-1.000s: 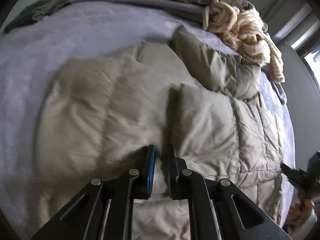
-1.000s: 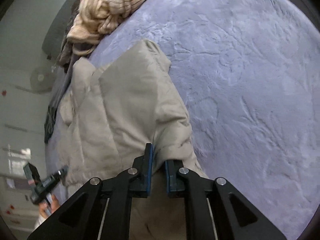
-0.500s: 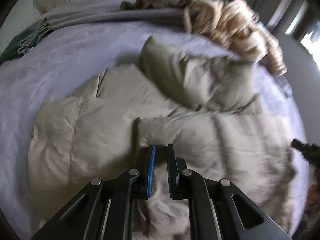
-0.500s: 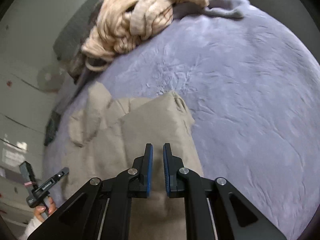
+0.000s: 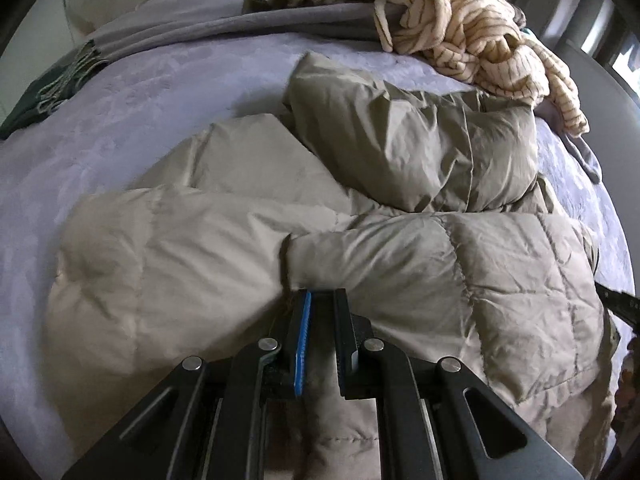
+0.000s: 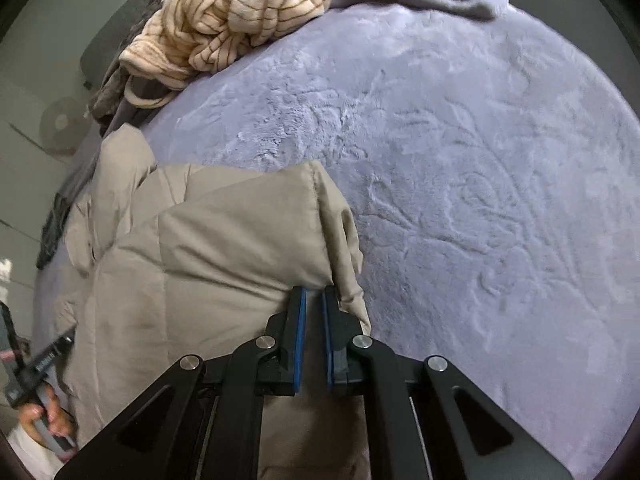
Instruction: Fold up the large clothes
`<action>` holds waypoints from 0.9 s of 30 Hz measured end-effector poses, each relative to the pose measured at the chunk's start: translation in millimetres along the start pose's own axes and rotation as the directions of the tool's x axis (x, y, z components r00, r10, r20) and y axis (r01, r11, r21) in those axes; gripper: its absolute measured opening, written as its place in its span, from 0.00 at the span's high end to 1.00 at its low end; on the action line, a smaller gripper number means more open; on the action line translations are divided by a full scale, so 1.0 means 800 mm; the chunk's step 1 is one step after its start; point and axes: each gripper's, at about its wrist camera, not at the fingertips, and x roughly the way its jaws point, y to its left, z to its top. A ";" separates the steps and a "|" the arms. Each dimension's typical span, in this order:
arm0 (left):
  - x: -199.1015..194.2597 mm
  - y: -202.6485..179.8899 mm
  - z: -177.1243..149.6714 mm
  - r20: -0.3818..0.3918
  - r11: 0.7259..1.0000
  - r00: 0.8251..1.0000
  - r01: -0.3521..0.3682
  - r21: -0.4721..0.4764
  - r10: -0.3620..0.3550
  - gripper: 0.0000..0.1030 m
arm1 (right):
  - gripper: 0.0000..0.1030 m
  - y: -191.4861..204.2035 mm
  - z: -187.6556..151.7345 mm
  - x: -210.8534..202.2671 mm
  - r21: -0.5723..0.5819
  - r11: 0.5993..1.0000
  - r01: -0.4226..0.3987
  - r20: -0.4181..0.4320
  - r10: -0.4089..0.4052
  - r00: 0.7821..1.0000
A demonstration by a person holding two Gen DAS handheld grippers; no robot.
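A beige quilted puffer jacket [image 5: 420, 264] lies bunched on a lavender plush bed cover [image 5: 140, 92], one sleeve folded across its upper part. My left gripper [image 5: 322, 294] is shut on a fold of the jacket near its middle. In the right wrist view the jacket [image 6: 224, 248] fills the lower left. My right gripper [image 6: 314, 290] pinches its outer edge, with fabric between the blue pads as the jaws close. A hand [image 6: 48, 420] holds the left gripper [image 6: 36, 364] at the far left edge.
A cream striped knit garment [image 5: 472, 36] is heaped at the bed's far side, also in the right wrist view [image 6: 240, 20]. A grey blanket [image 5: 240, 28] and a dark fringed cloth [image 5: 44, 92] lie along the far left. The bed cover [image 6: 480, 200] stretches right of the jacket.
Both grippers have moved sideways across the bed and rolled, each keeping its jacket fabric. The jacket now lies more folded and bunched, and the right jaws stand slightly narrower.
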 end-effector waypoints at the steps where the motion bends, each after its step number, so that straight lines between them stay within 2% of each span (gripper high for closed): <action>1: -0.008 0.004 -0.001 0.001 1.000 1.000 -0.012 -0.005 0.012 0.88 | 0.90 0.001 -0.003 -0.007 -0.012 1.000 0.013 0.001 -0.013 1.000; 5: -0.036 0.021 -0.012 -0.003 0.999 1.000 -0.031 -0.025 0.031 0.88 | 0.89 -0.001 -0.016 -0.039 -0.048 0.997 0.057 0.008 -0.057 0.998; 9: -0.067 0.034 -0.036 -0.028 0.997 0.998 -0.053 -0.051 0.052 0.88 | 0.87 -0.011 -0.040 -0.071 -0.026 0.999 0.048 -0.011 -0.049 0.999; 11: -0.082 0.038 -0.054 -0.051 0.997 0.998 -0.049 -0.066 0.046 0.88 | 0.74 -0.015 -0.056 -0.087 -0.004 0.999 0.039 -0.030 -0.039 0.999; 13: -0.093 0.038 -0.069 -0.074 0.996 0.997 -0.041 -0.081 0.035 0.87 | 0.67 -0.015 -0.070 -0.098 0.016 0.999 0.034 -0.049 -0.033 0.998; 15: -0.105 0.036 -0.083 -0.086 0.996 0.996 -0.035 -0.087 0.028 0.87 | 0.66 -0.017 -0.086 -0.111 0.034 0.999 0.022 -0.068 -0.020 0.997; 16: -0.109 0.036 -0.089 -0.090 0.996 0.996 -0.035 -0.086 0.027 0.81 | 0.66 -0.017 -0.095 -0.117 0.042 0.999 0.014 -0.079 -0.011 0.997; 17: -0.115 0.034 -0.097 -0.100 0.996 0.995 -0.034 -0.087 0.026 0.65 | 0.66 -0.017 -0.104 -0.123 0.051 0.999 0.007 -0.089 -0.002 0.996; 18: -0.120 0.033 -0.103 -0.103 0.995 0.994 -0.039 -0.094 0.030 0.19 | 0.66 -0.017 -0.112 -0.129 0.060 0.998 0.002 -0.097 0.004 0.995; 19: -0.128 0.030 -0.108 -0.089 0.994 0.995 -0.051 -0.102 0.042 0.00 | 0.64 -0.017 -0.120 -0.133 0.066 0.998 -0.005 -0.106 0.012 0.994; 21: -0.147 0.024 -0.120 -0.044 0.994 0.997 -0.060 -0.093 0.056 0.00 | 0.61 -0.016 -0.131 -0.140 0.070 0.997 -0.012 -0.117 0.020 0.993; 27: -0.165 0.007 -0.143 -0.087 0.996 0.994 -0.064 -0.056 0.059 0.00 | 0.61 -0.009 -0.156 -0.156 0.073 0.997 -0.023 -0.148 0.034 0.988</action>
